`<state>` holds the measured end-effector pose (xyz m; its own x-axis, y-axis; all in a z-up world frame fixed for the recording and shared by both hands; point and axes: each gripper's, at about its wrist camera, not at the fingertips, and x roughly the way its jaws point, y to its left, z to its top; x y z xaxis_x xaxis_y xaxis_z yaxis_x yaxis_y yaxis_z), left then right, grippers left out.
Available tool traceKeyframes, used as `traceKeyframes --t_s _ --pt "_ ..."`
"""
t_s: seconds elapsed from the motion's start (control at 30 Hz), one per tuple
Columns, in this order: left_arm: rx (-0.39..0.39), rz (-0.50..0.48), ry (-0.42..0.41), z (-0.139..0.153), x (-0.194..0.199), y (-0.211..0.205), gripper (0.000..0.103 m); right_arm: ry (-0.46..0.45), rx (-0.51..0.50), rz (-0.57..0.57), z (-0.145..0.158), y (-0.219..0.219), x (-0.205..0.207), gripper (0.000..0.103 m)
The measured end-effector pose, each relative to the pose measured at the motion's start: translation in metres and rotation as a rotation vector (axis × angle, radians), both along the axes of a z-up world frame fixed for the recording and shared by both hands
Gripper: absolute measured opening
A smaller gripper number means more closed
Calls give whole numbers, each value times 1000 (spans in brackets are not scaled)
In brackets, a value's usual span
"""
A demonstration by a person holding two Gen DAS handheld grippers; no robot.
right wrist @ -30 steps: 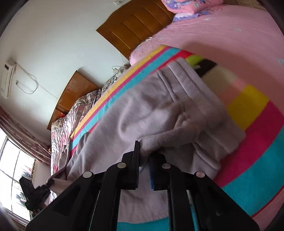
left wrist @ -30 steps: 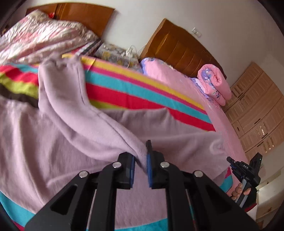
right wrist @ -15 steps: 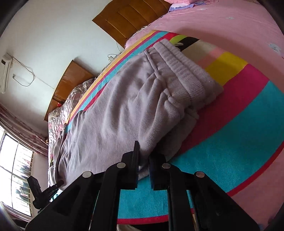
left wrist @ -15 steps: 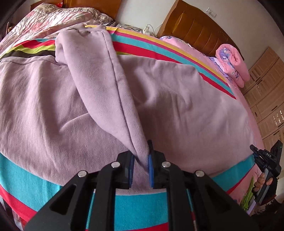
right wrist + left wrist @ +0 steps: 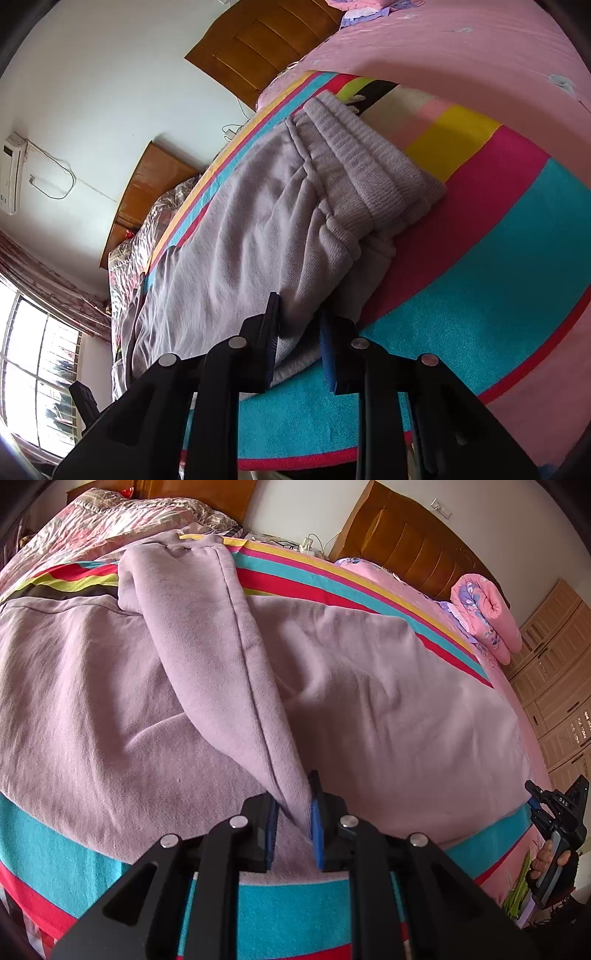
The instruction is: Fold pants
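Lying across the striped bed cover (image 5: 280, 897), the pants (image 5: 369, 701) are being doubled lengthwise. Left tongs (image 5: 292, 827) are pinching a folded leg edge; right tongs (image 5: 300, 343) are opening around the waistband end (image 5: 373, 173). Releasing unevenly is risking the top layer sliding askew, leaving edges mismatched.

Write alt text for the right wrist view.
The right gripper, jaws opening, straddles the waistband corner of lilac pants laid on a striped blanket. Behind: wooden headboards and a window.
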<state>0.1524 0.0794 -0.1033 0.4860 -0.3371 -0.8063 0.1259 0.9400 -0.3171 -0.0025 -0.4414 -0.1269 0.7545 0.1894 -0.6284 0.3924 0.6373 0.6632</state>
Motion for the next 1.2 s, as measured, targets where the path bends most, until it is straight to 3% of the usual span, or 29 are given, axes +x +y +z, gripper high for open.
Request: traceKeyframes --t_s 0.1,0.3,0.37,0.5,0.6,0.67,0.8,0.93,1.0,1.03,1.07,1.13,1.2 --pt "-19 3 12 1 0 0 15 -2 48 32 -1 8 4 24" --pt "-38 5 -29 11 -5 -1 11 -10 46 87 -4 28 8 24" --pt "-13 -5 -41 13 -7 -5 8 -12 34 61 -3 25 7 13" --pt "-25 -22 -81 36 -26 -4 8 -34 -19 57 14 25 0 10" --pt "-7 -23 -34 18 -26 -2 8 29 -22 61 0 23 5 10" --pt "-13 -9 12 -3 -20 -2 8 22 -31 55 -1 24 6 7" --pt "-17 -1 -17 -2 -20 1 10 14 -87 71 13 28 6 7" --pt "-16 -8 -28 -3 -20 0 13 27 -89 71 0 29 12 7" --pt "-12 -13 -28 -2 -21 0 17 25 -71 76 1 27 10 9" --pt "1 -8 -27 1 -22 1 31 30 -61 78 4 28 6 13" --pt "24 21 -32 6 -23 5 53 36 -60 70 9 25 3 19" --pt "66 87 -123 31 -32 12 61 26 -128 25 26 19 -9 32" --pt "83 79 -239 63 -37 9 68 -8 -237 -24 50 15 -17 38"
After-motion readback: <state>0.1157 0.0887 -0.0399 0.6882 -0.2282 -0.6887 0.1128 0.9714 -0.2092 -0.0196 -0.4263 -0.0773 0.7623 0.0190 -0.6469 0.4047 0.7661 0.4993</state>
